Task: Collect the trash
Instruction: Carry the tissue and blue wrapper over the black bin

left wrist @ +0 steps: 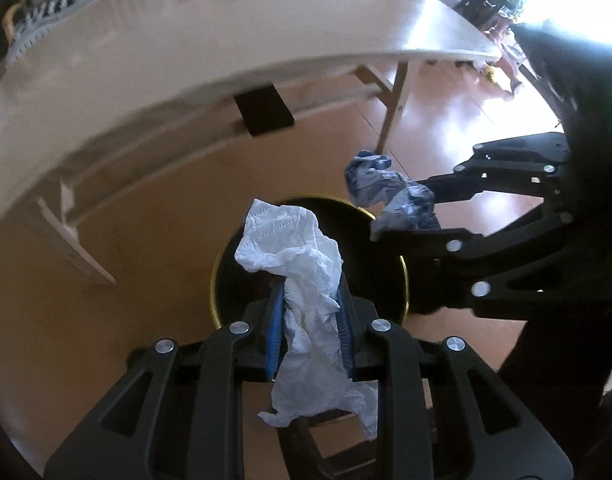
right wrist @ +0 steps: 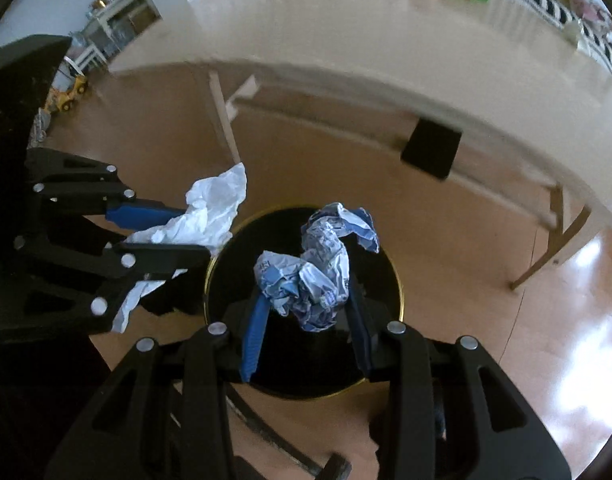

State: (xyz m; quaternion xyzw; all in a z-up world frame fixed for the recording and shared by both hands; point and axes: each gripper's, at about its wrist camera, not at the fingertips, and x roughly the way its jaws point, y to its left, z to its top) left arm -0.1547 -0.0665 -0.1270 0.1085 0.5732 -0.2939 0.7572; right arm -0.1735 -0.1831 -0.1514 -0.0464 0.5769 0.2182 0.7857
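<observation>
Left wrist view: the left gripper [left wrist: 310, 304] points steeply down and holds a crumpled white tissue [left wrist: 301, 276] between its blue pads [left wrist: 274, 328] — the jaws are narrow and press on the paper, which sticks out above and below them. Directly under it stands a round black bin [left wrist: 390, 280] with a gold rim, on the brown floor [left wrist: 125, 240]. To the right, the right gripper [left wrist: 406, 212] comes in from the side and clamps a crumpled blue and white wrapper [left wrist: 390, 192] near the bin's edge. A pale bench [left wrist: 225, 40] curves across the top.

Right wrist view: the right gripper [right wrist: 306, 304] holds the blue and white wrapper [right wrist: 318, 268] just above the dark opening of the bin [right wrist: 386, 264] — its jaws are somewhat apart, closed on the bulky ball. At the left, the left gripper [right wrist: 173, 228] holds the white tissue [right wrist: 209, 208] beside the bin's rim.
</observation>
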